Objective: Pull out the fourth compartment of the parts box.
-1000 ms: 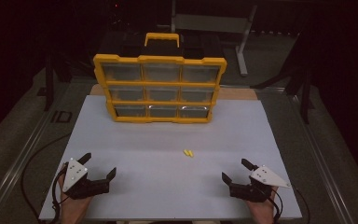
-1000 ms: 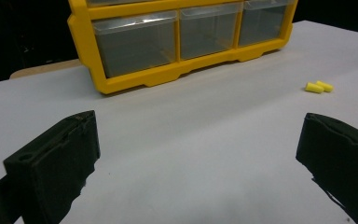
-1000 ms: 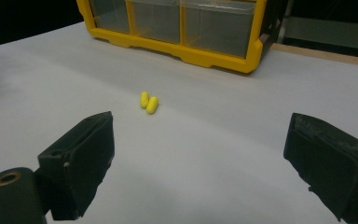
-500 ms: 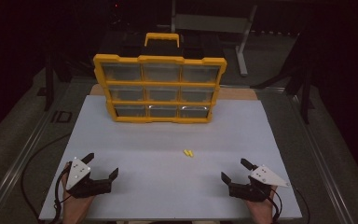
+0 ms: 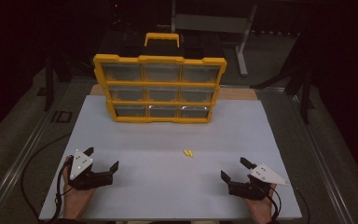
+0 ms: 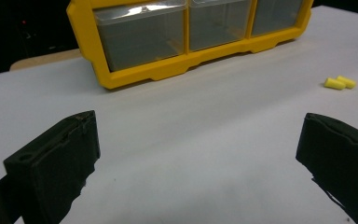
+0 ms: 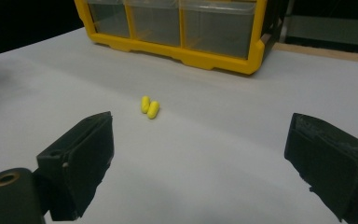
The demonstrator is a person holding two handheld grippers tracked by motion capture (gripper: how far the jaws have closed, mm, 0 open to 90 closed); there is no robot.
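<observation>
Both the left tongs and the right tongs rest wide open and empty on the counter, with the two yellow earplugs lying touching each other ahead and between them, somewhat nearer the right pair. The right tongs look the better choice: approach low, straddle one plug across its short side and close gently so its neighbour isn't knocked away. The yellow drawer organizer stands well beyond the plugs.
</observation>
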